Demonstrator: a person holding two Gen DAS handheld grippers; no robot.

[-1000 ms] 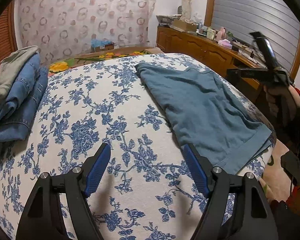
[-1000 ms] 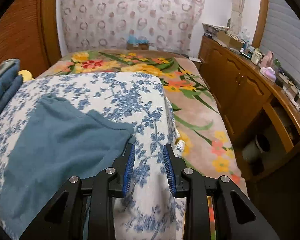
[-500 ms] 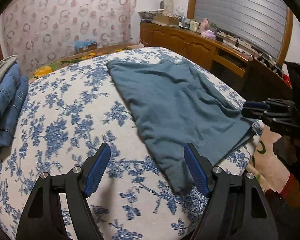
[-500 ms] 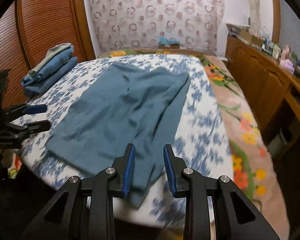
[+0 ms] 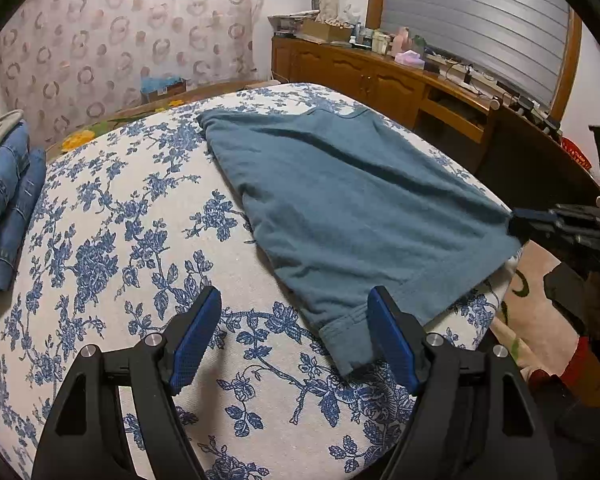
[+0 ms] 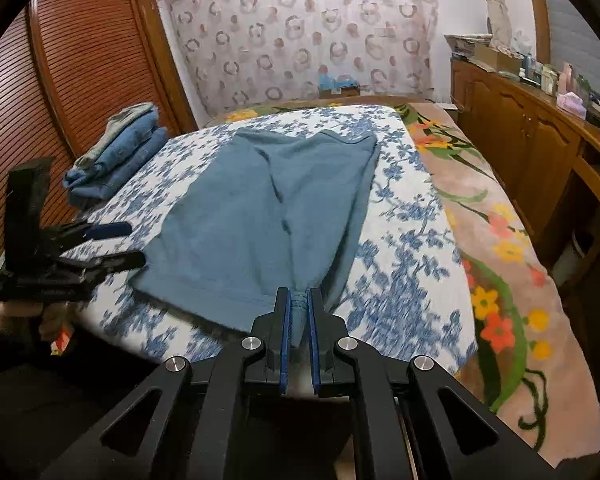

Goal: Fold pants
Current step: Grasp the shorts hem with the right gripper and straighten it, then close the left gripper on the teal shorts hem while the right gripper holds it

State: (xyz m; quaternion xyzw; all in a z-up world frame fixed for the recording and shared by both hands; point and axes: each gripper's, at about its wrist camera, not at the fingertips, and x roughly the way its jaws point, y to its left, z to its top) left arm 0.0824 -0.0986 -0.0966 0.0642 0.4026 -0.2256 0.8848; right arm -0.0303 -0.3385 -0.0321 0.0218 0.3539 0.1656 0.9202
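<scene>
Pants (image 5: pixel 340 200) flat on bed (image 5: pixel 120 240) — folded stack (image 5: pixel 4 200) at left edge.

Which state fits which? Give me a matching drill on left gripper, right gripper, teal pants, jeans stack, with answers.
Column 1:
1. left gripper
2. right gripper
3. teal pants
4. jeans stack

Column 2:
A. folded, by the bed's far left edge
B. shut on a pants hem
C. spread flat on the floral cover
D. open over the other hem corner

Pairs: 1-D, 2-B, 3-C, 4-A

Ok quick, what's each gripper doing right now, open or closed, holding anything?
Left gripper: open, holding nothing, just above the bed by the teal pants.
Right gripper: closed on a hem corner of the teal pants.
</scene>
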